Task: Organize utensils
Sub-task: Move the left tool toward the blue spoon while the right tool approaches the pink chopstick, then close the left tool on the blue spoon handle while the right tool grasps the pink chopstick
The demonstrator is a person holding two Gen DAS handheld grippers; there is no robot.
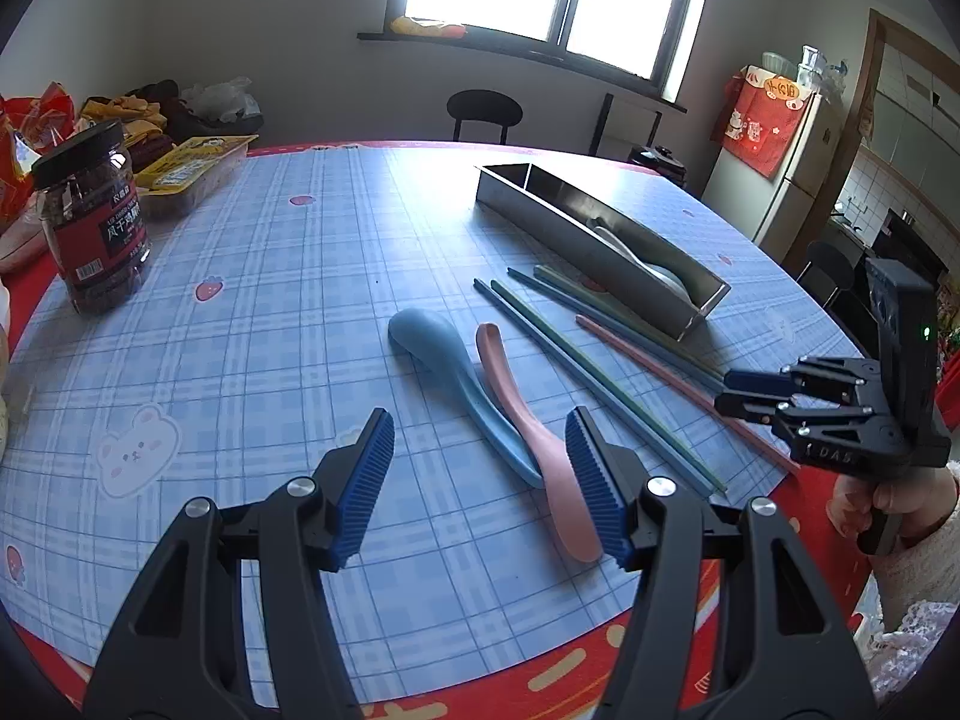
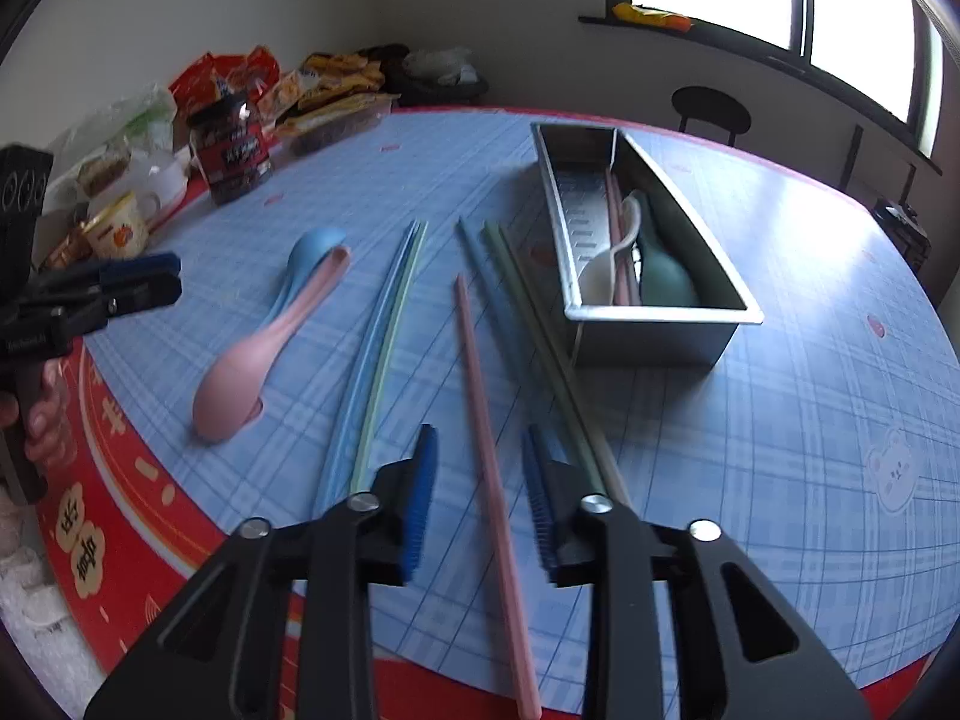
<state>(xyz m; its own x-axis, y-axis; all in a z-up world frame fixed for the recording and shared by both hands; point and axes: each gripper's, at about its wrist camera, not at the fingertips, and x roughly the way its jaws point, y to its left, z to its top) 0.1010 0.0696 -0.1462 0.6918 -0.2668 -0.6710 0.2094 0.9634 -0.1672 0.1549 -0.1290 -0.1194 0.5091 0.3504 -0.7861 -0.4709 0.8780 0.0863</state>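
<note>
Just in front of the tray (image 2: 660, 333), the pink chopstick (image 2: 480, 420) lies lengthwise between the right gripper (image 2: 480, 501) pads, jaws released around it; left gripper (image 1: 480, 468) gapes beside the spoons.

A pink spoon (image 1: 540, 444) lies across the handle of a blue spoon (image 1: 444, 360), both flat on the counter. Beside them lie loose chopsticks: a blue and green pair (image 2: 384, 360), a single pink chopstick (image 2: 480, 408), and another blue and green pair (image 2: 528, 324) touching the steel tray (image 2: 660, 336). The tray holds a white spoon (image 2: 606, 270), a green spoon (image 2: 663, 276) and pink chopsticks (image 2: 618, 222).
</note>
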